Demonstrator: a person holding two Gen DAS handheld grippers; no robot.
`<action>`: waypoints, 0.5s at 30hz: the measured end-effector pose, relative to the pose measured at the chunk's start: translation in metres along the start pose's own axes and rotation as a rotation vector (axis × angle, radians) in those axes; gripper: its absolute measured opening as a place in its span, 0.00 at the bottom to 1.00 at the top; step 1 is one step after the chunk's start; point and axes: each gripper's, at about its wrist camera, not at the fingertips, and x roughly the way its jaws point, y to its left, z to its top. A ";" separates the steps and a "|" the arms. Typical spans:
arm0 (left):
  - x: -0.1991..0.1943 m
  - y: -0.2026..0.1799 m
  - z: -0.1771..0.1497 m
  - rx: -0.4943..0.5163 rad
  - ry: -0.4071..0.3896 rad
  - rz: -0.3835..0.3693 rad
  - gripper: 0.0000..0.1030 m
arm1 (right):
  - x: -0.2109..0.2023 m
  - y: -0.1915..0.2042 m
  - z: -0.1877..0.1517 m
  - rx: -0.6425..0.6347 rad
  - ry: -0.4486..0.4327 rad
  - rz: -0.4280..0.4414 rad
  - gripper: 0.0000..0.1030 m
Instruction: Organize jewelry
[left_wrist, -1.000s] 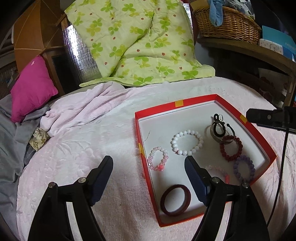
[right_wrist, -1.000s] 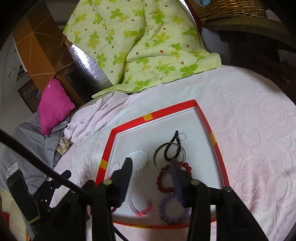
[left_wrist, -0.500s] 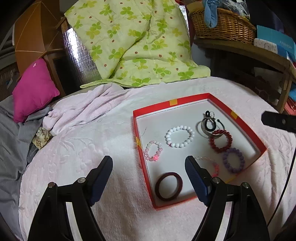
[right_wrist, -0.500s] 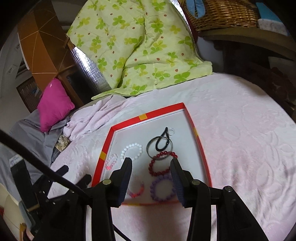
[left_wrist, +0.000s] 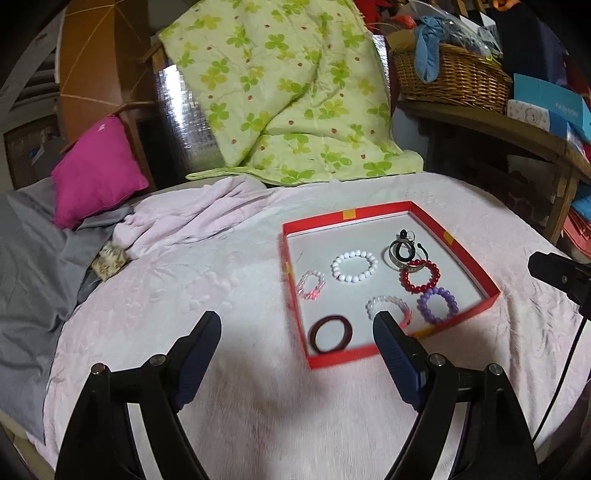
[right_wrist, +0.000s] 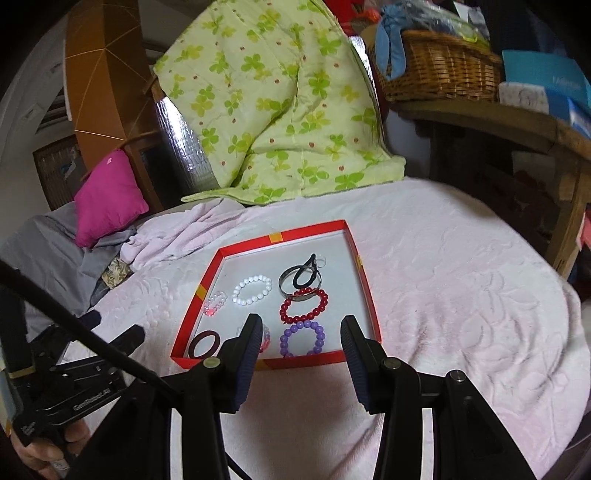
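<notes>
honestly, we held both the left gripper (left_wrist: 295, 334) and the right gripper (right_wrist: 299, 339) spread wide and empty, short of the red tray (right_wrist: 364, 280) holding the bracelets. we judged any next pick, say the purple bead bracelet (right_wrist: 303, 338), needed a straight descent with one finger inside its loop.

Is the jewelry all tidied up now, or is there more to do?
It looks nearly done. The bracelets, like the white one, the red one and the purple one, all lie inside the red box. Nothing is in hand: the left gripper and the right gripper are both open and empty. No jewelry shows on the pink blanket, so little seems left.
</notes>
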 end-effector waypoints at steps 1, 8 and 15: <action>-0.004 0.002 -0.002 -0.007 0.004 0.003 0.82 | -0.005 0.001 -0.002 -0.005 -0.009 0.000 0.47; -0.044 0.011 -0.013 -0.031 0.000 0.054 0.82 | -0.038 0.017 -0.014 -0.046 -0.046 0.009 0.47; -0.085 0.012 -0.012 -0.017 -0.039 0.057 0.82 | -0.076 0.042 -0.021 -0.115 -0.091 0.035 0.56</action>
